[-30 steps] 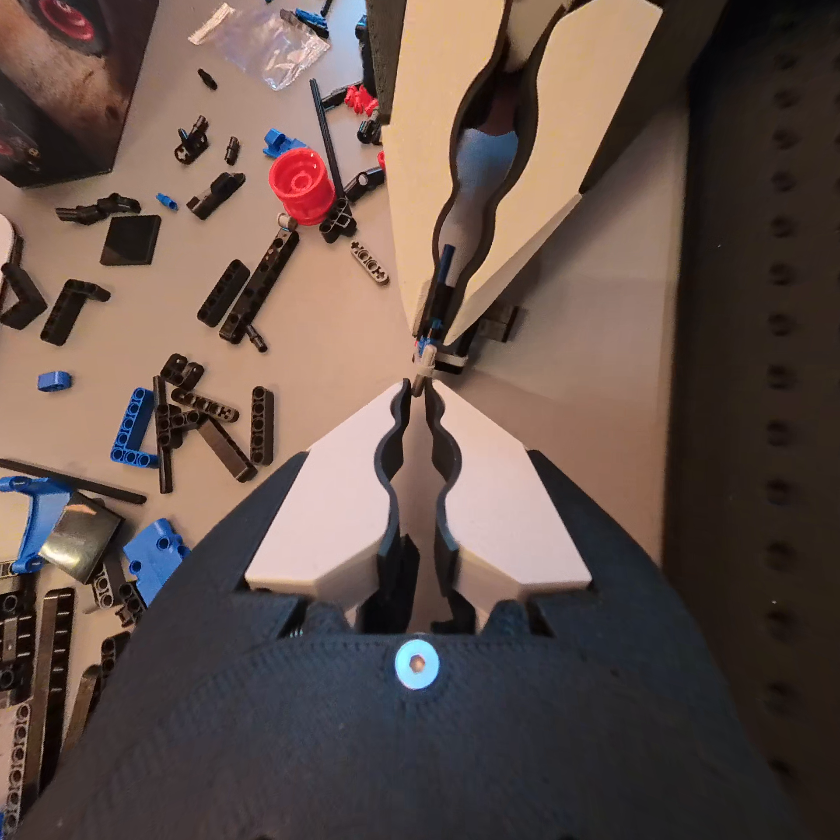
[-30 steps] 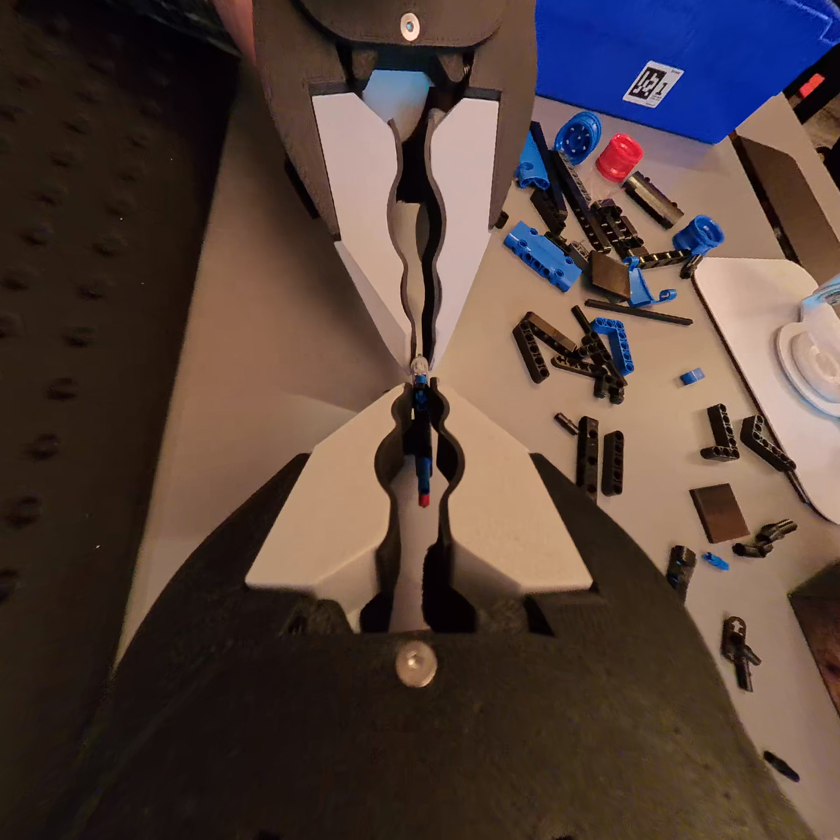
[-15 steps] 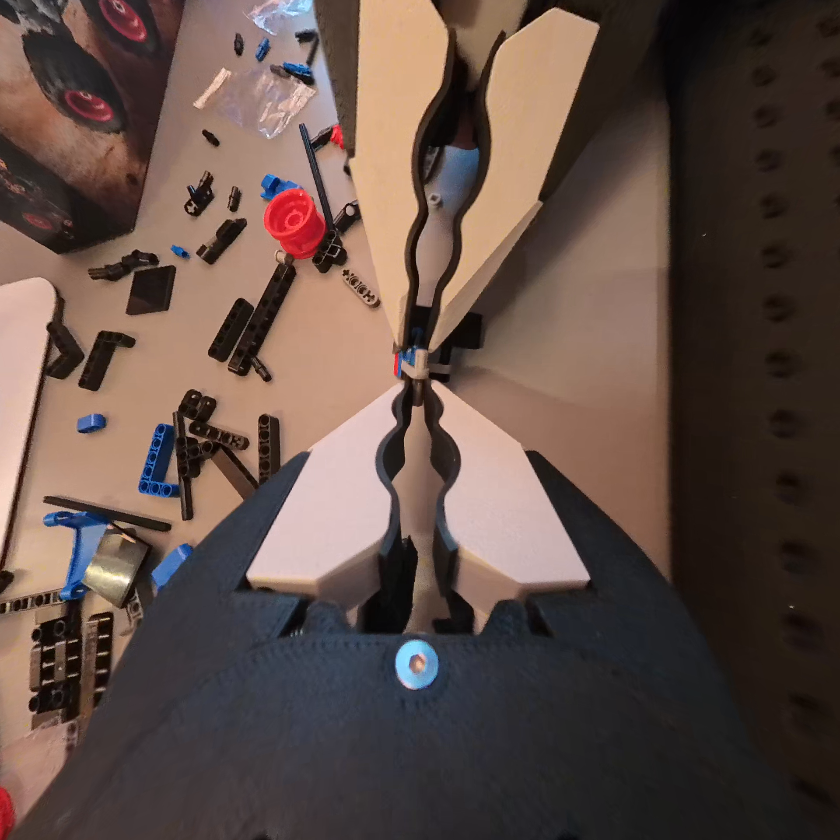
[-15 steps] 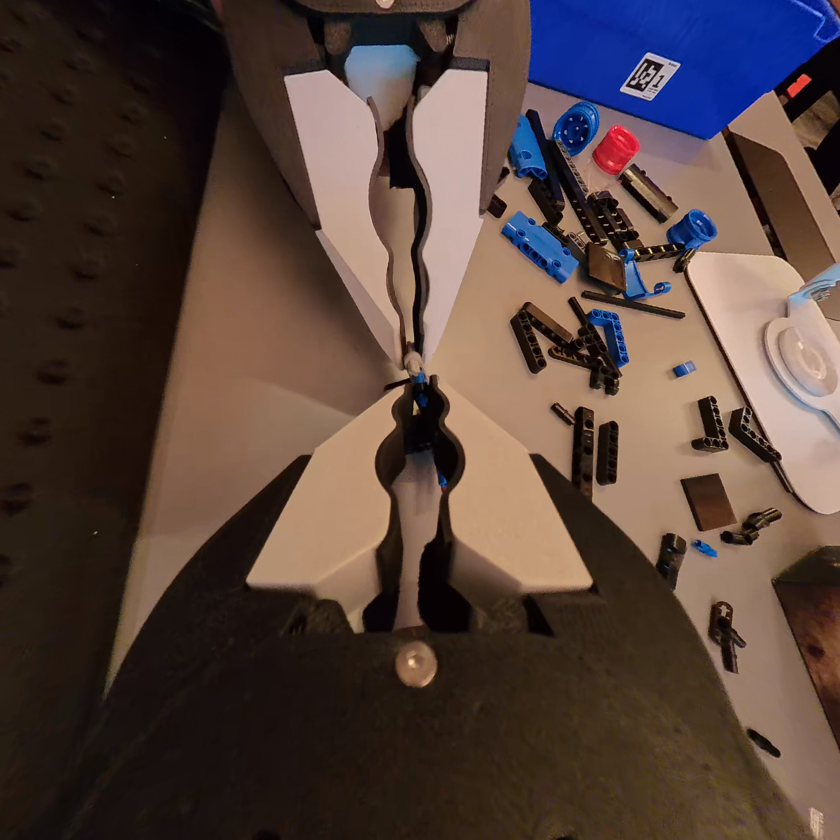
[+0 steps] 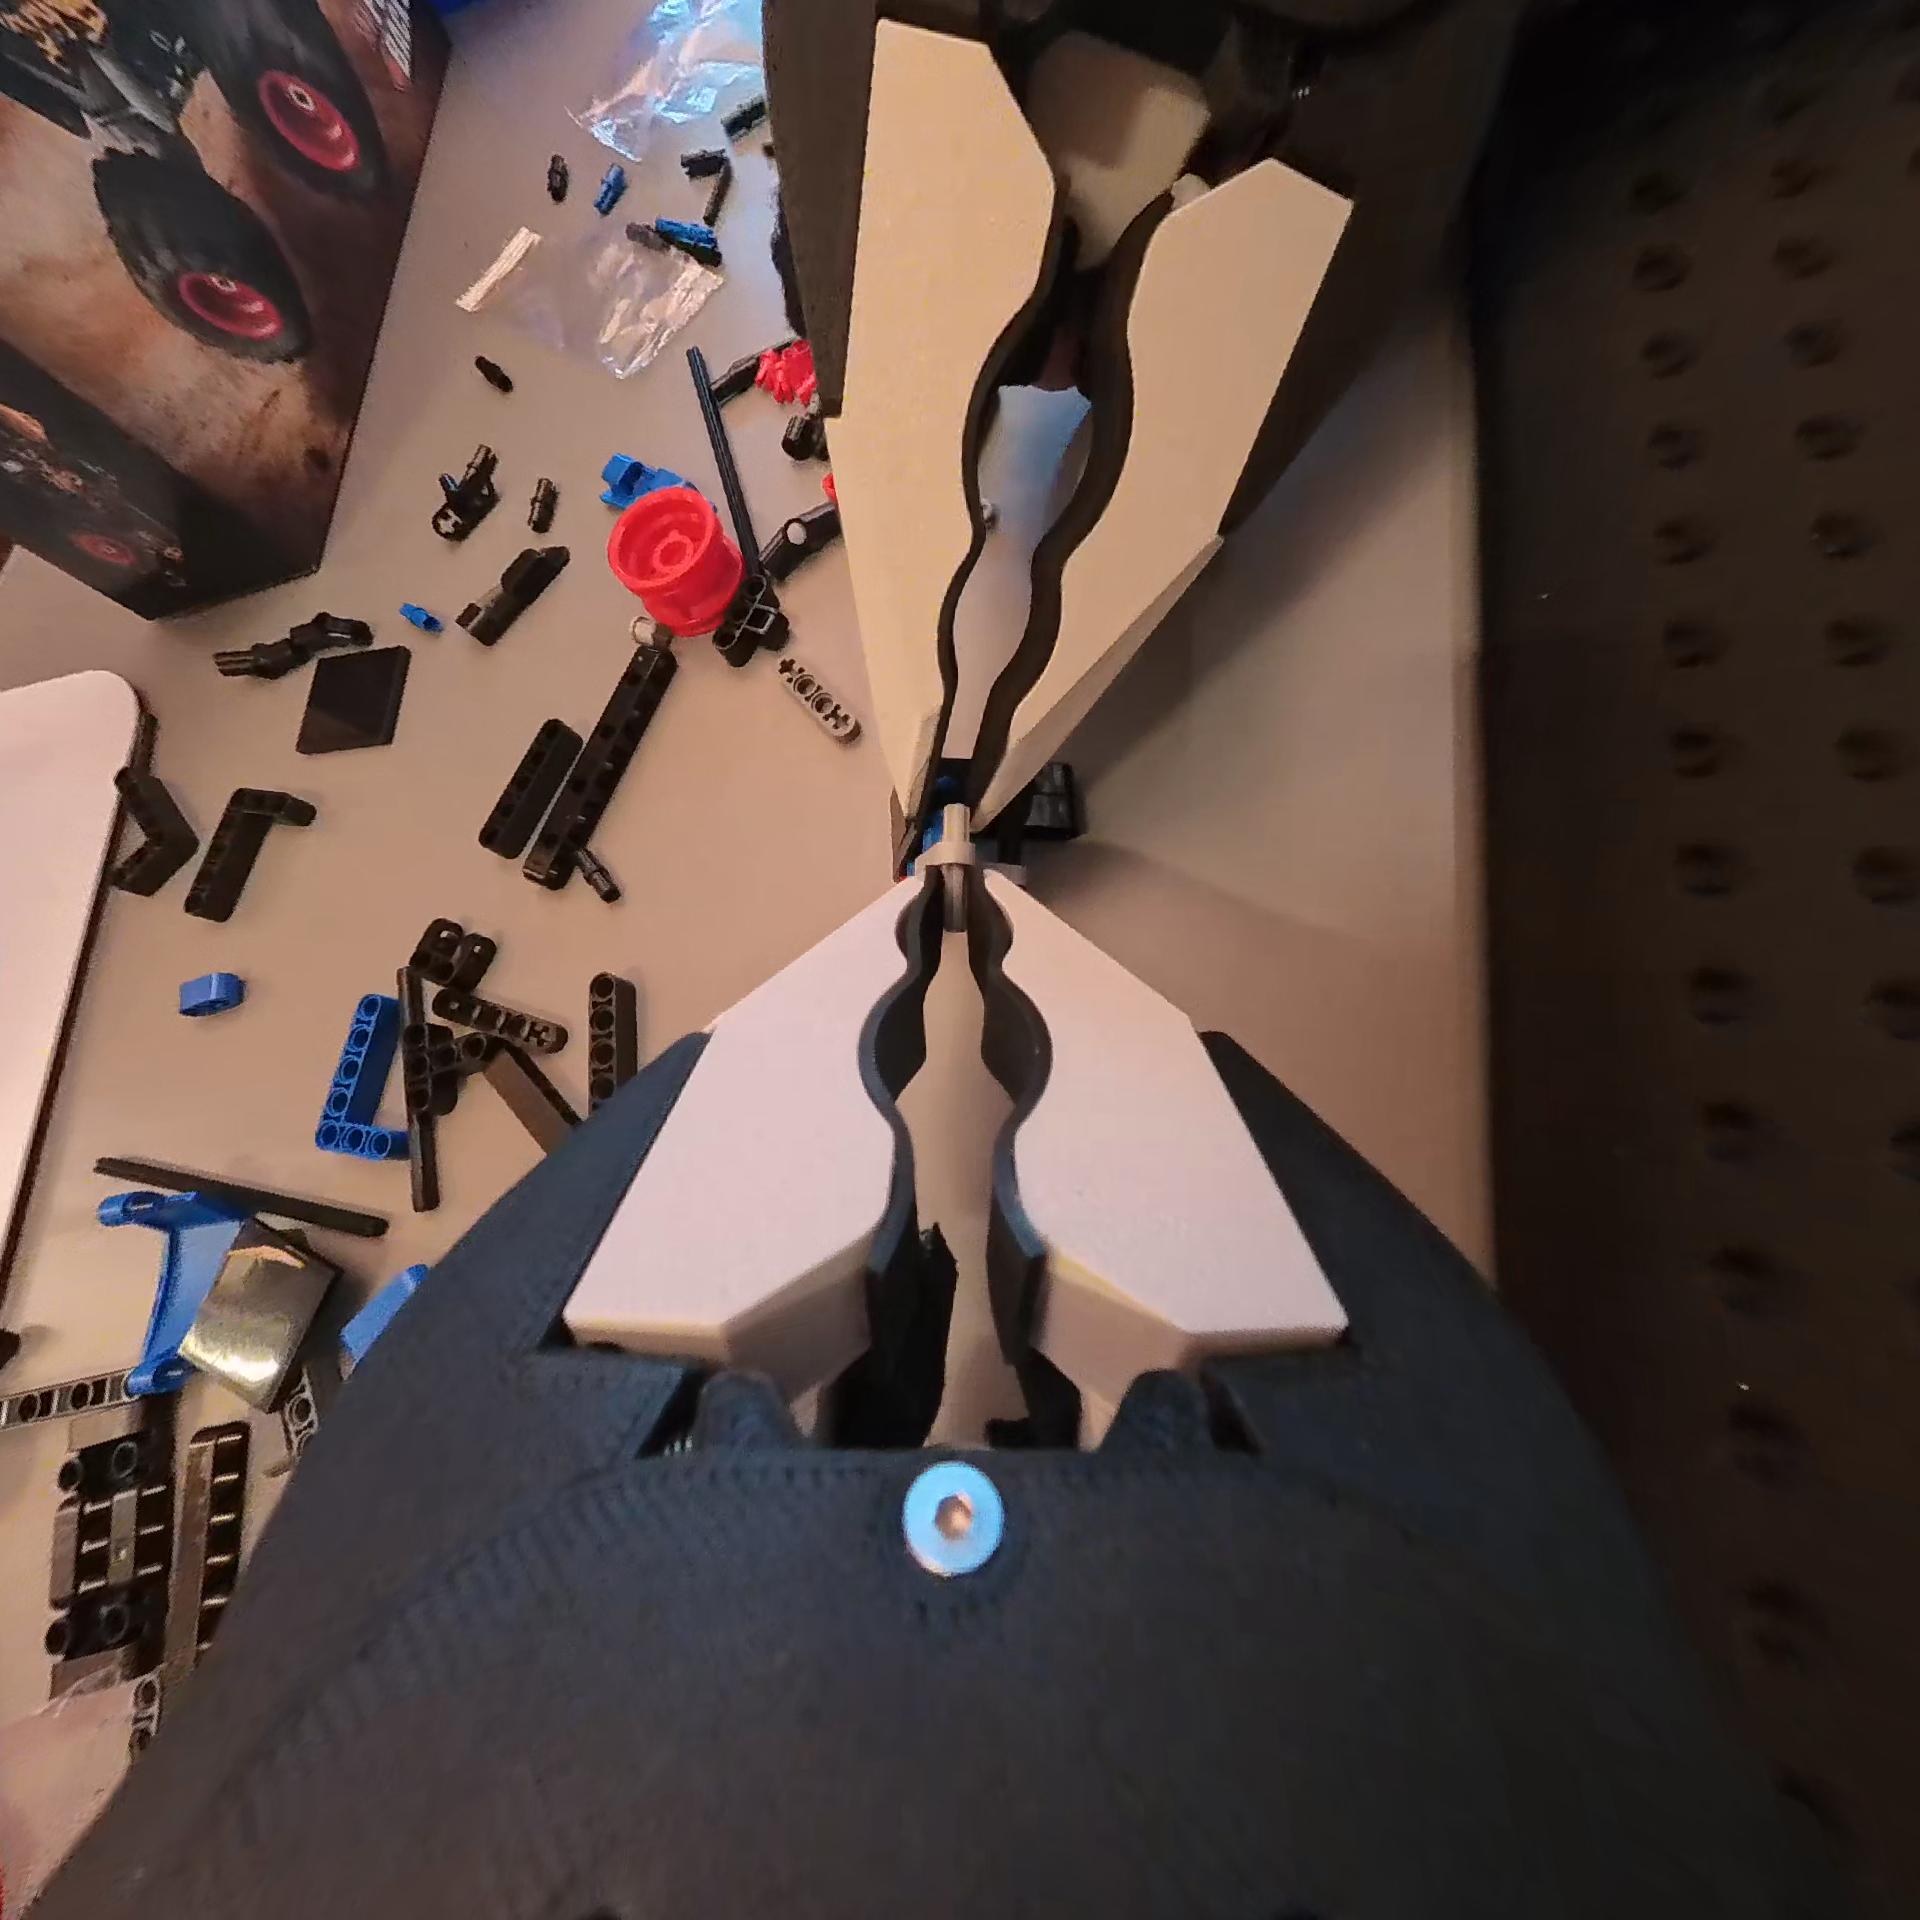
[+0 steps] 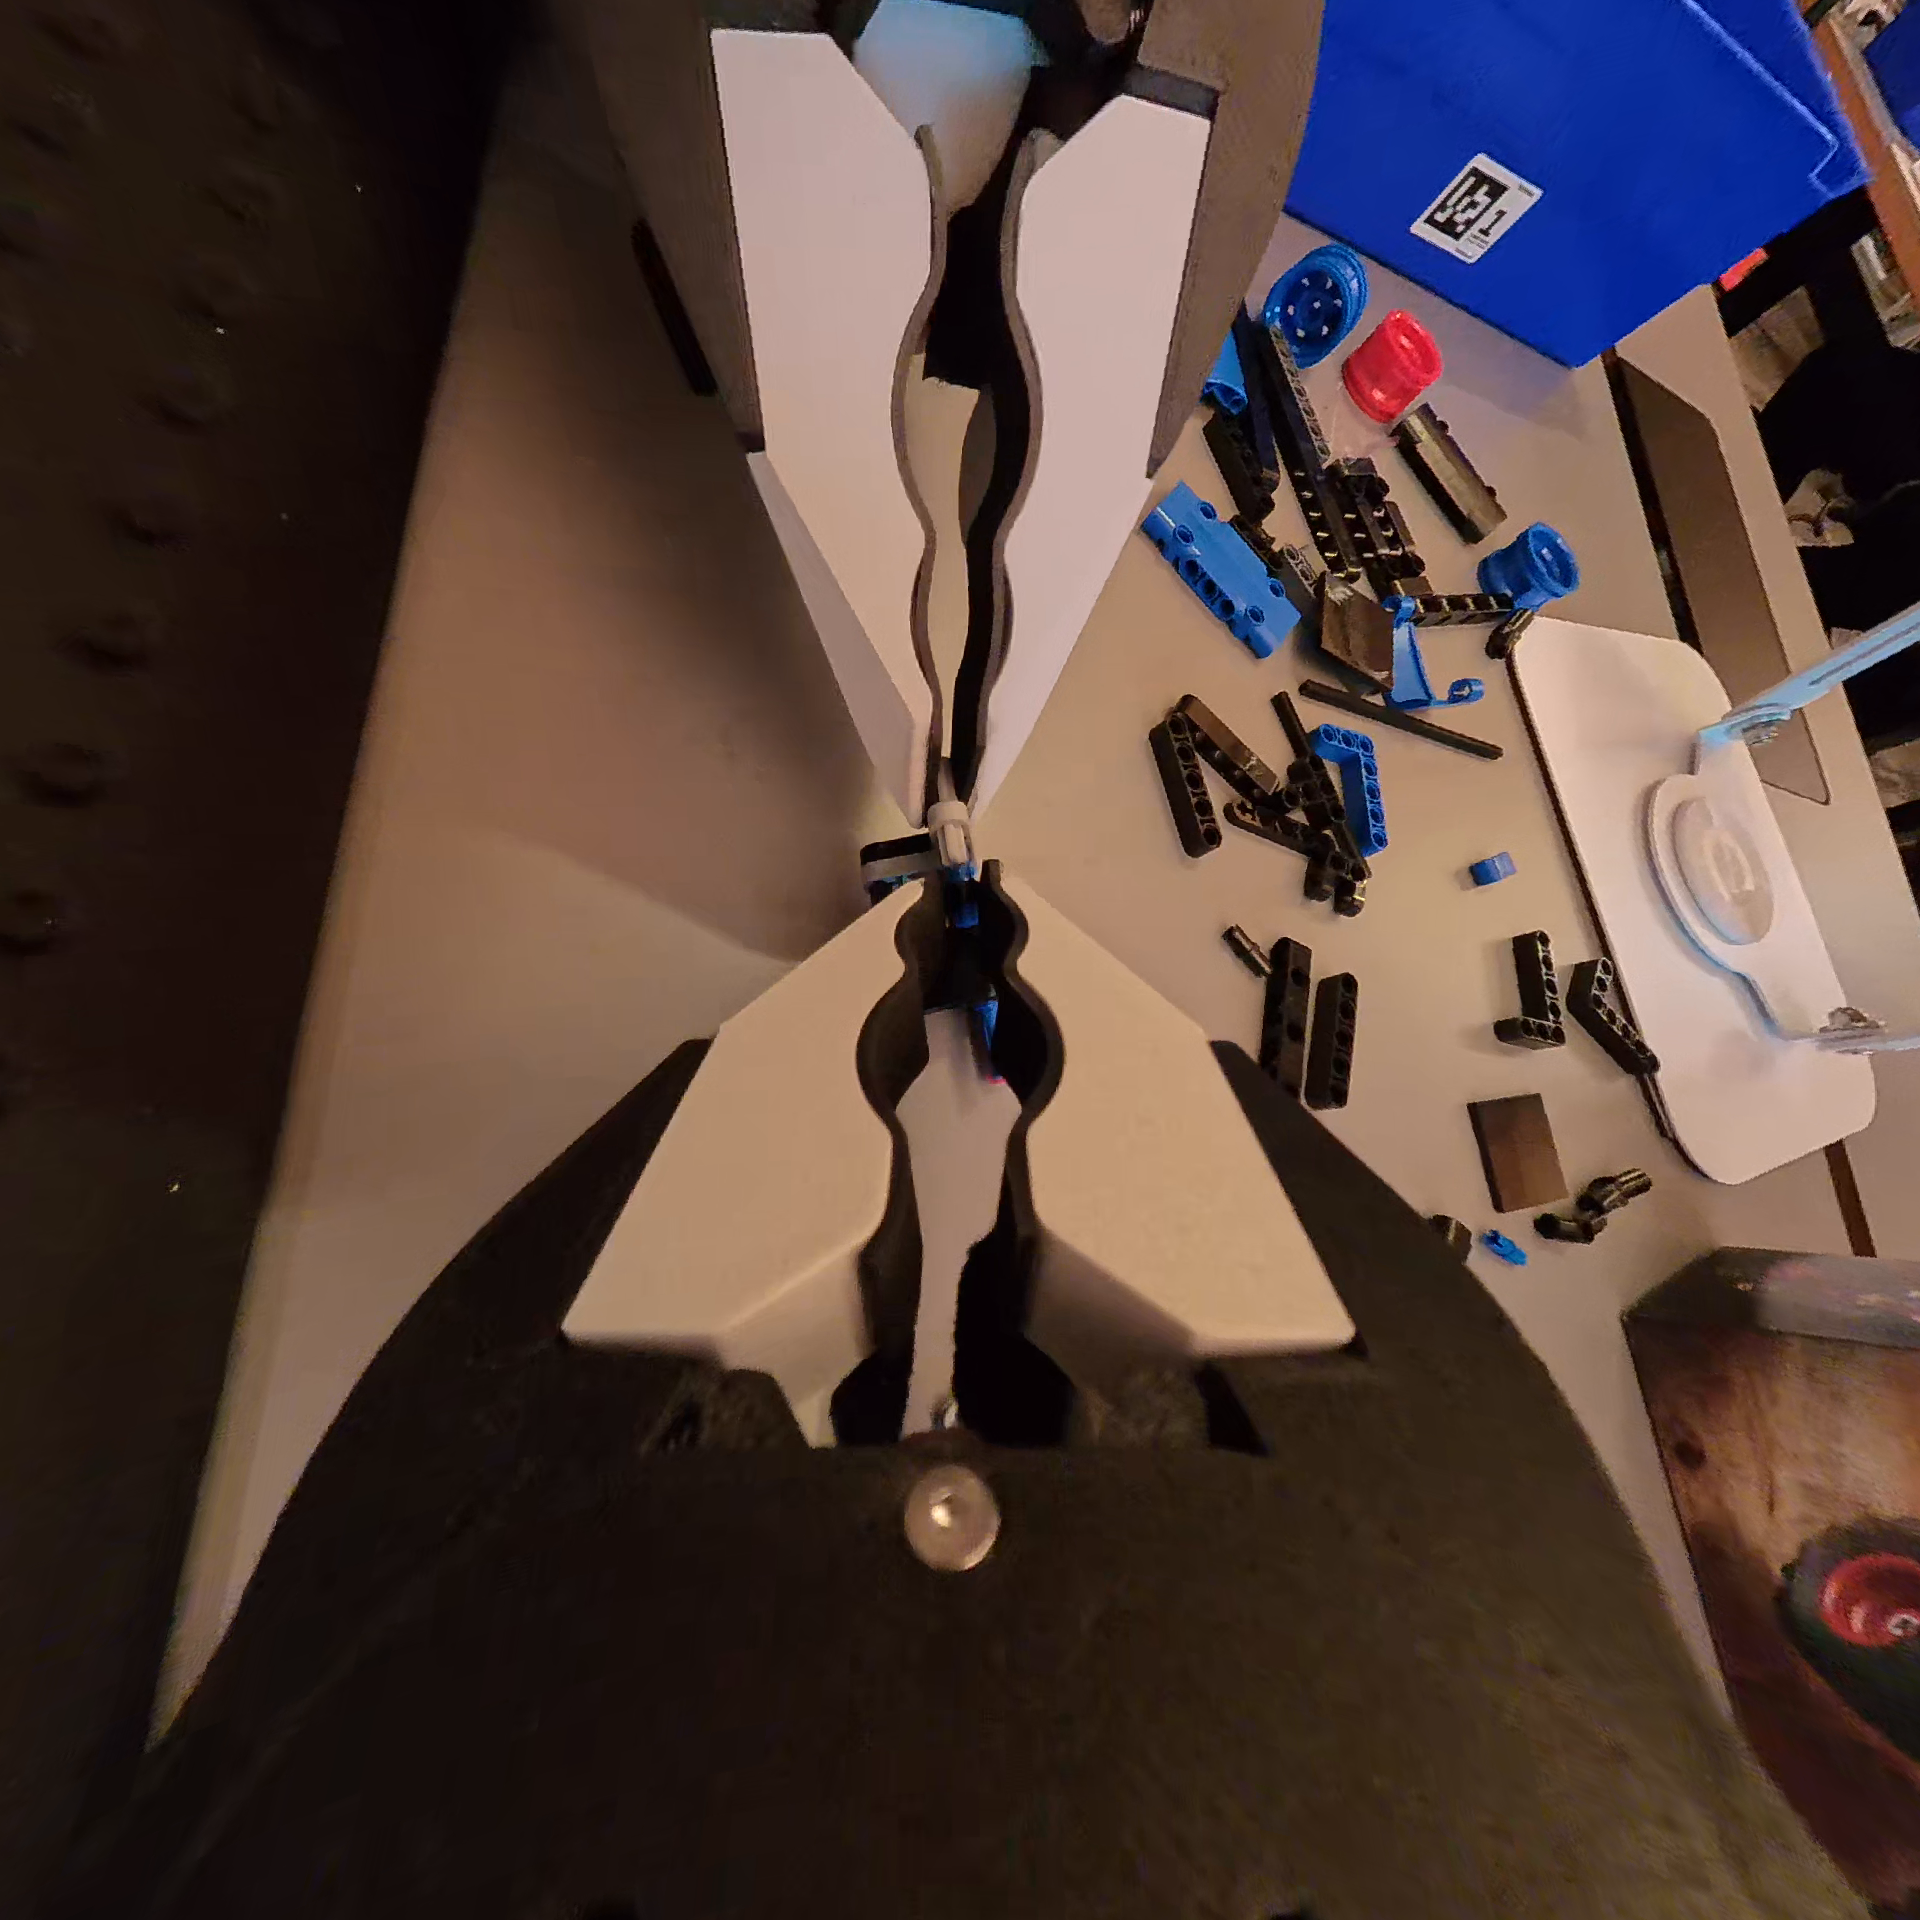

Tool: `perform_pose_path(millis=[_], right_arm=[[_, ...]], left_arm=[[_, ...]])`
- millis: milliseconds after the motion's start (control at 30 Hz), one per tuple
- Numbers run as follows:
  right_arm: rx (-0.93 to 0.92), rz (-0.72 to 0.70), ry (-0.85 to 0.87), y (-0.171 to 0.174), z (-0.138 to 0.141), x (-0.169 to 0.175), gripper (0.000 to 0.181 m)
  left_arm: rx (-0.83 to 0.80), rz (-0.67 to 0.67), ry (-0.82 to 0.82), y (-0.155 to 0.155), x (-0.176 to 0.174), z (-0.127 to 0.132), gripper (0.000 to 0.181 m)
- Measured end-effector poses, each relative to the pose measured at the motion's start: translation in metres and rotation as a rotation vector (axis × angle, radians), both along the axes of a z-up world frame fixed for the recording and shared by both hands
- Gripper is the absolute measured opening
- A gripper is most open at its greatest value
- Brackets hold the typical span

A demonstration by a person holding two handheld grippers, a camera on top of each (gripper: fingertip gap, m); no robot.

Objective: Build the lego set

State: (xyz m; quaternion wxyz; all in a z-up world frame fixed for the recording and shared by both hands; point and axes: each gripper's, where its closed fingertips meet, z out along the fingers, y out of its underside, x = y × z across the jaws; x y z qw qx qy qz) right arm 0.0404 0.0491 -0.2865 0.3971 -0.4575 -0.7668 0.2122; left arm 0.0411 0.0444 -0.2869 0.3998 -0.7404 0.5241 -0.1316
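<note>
Grippers tilted; left gripper (image 5: 956,906) pinches grey pin (image 5: 957,844) near table edge (image 5: 1481,727).

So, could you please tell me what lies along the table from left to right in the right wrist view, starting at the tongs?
Right tongs holding the small assembly → pair of black beams → black flat tile → white board.

The table (image 5: 1247,935) is beige, the loose lego pieces (image 5: 540,790) are black and blue, one wheel hub (image 5: 673,556) is red, the bin (image 6: 1538,135) is blue.
</note>
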Motion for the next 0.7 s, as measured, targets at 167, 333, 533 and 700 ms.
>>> perform_pose_path(millis=[167,333,533,700], right_arm=[[-0.198,0.022,0.039,-0.004,0.006,0.001,0.004],[-0.367,0.028,0.023,-0.006,0.006,0.004,0.005],[-0.570,0.018,-0.010,-0.009,0.007,0.007,0.004],[-0.628,-0.001,-0.044,-0.011,0.004,0.009,0.005]], left_arm=[[0.031,-0.014,0.005,-0.003,0.000,0.004,0.002],[0.055,-0.031,0.040,-0.004,0.003,0.002,0.002],[0.084,-0.041,0.078,-0.006,0.005,0.000,0.002],[0.163,-0.052,0.154,-0.007,0.007,-0.002,0.002]])
